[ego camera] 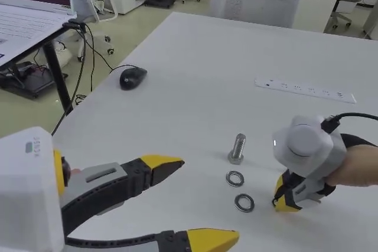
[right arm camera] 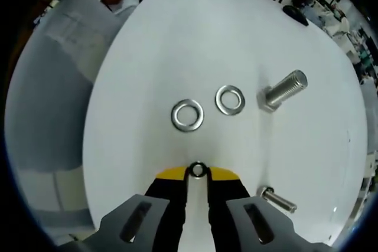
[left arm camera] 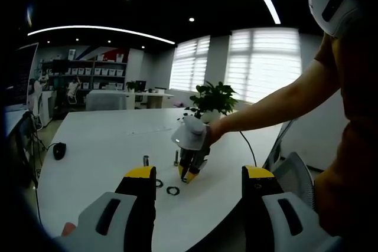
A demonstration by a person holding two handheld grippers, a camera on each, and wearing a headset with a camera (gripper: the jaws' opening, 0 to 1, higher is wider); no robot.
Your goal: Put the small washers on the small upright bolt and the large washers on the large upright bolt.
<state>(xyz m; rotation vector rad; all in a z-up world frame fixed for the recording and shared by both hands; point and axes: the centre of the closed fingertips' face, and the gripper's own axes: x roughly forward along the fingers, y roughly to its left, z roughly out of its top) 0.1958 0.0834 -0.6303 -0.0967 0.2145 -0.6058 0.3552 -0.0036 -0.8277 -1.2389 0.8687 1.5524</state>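
The small silver steel washer [right arm camera: 198,170] is pinched by its rim between the yellow tips of the right gripper [right arm camera: 198,176], low over the white tabletop [ego camera: 195,75]. The small upright steel bolt [right arm camera: 277,199] stands just beside those jaws. We judge the step in hand to be dropping this washer onto that bolt. We should raise it above the bolt's tip, level it, centre the hole over the shank and only then release, since a tilted washer could snag or skid away. The two large silver washers [right arm camera: 188,115] lie flat near the large upright bolt [right arm camera: 283,90], and we should steer clear of them. The left gripper [ego camera: 199,202] hangs spread and empty at the near left.
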